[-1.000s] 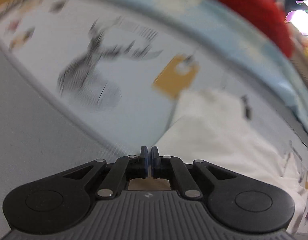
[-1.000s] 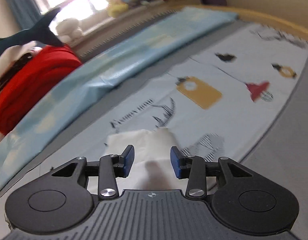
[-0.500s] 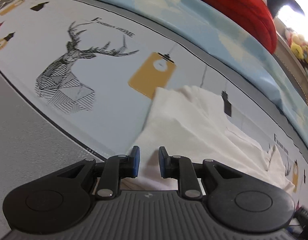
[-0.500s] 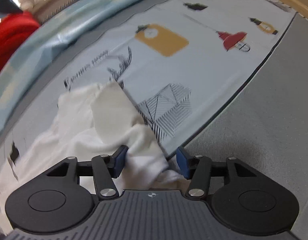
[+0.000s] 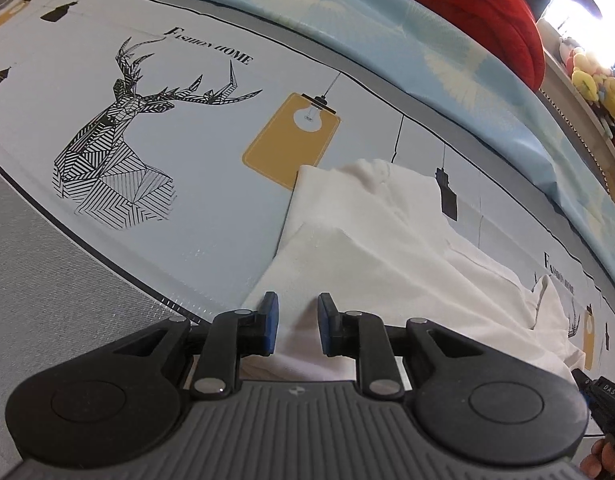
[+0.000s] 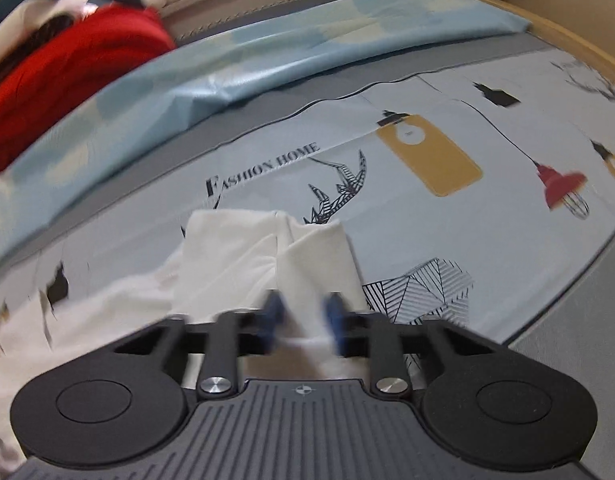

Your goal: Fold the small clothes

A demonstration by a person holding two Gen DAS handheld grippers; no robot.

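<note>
White cotton garment [image 5: 371, 240] lying rumpled on a pale blue printed bedsheet [image 5: 211, 200], near its yellow lamp motif [image 5: 291, 140]. Left gripper [image 5: 295, 322]: blue pads narrowly parted over the garment's near edge. Right gripper [image 6: 303, 320]: motion-blurred, pads narrowly parted astride a white fold.

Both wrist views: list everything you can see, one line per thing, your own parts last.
white garment: one, white, crumpled on the printed sheet, under both tongs.
printed sheet: one, pale blue-grey with deer, lamp and "Fashion Home" prints, spread over the surface.
grey mat: one, grey, beside the sheet's edge.
light blue cloth: one, light blue with pale patches, along the sheet's far side.
red fabric: one, red, piled behind the blue cloth.
plush toys: several, mostly yellow, on the far ledge.
left tongs: black with blue pads, open over the garment.
right tongs: black with blue pads, blurred, open, garment fabric between the pads.
</note>
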